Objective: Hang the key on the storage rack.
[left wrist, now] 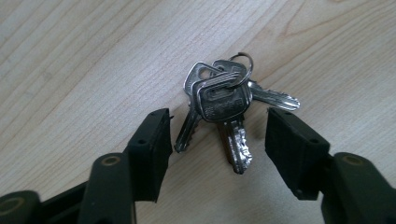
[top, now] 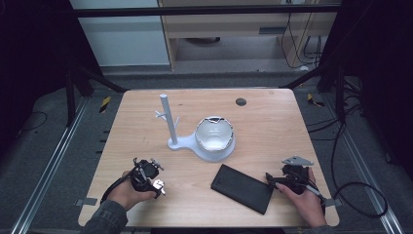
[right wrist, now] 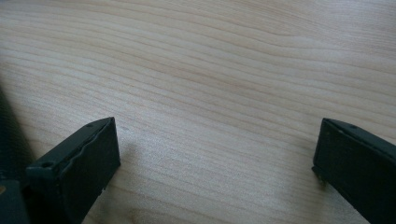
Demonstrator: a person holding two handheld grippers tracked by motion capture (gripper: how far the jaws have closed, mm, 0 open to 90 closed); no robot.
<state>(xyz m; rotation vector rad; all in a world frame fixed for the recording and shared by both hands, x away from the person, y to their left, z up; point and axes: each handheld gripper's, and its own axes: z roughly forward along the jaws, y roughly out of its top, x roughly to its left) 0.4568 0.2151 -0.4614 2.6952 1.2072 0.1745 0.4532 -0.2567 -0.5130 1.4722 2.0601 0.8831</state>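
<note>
left gripper view: left tool (left wrist: pixel 217 135) spread around keys (left wrist: pixel 219 100); right tool (right wrist: pixel 215 154) apart; white bowl (top: pixel 214 134) looks empty.

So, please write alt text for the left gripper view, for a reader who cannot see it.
A bunch of keys on a ring lies on a wooden table, between the open black jaws of the left gripper. The jaws stand on either side of the keys without touching them.

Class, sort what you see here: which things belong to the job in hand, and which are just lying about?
In the job:
- bunch of keys, lying between the open jaws
- left gripper

Lying about:
- white stand with pegs
- bowl
- black case
- right gripper, open over bare table
</note>
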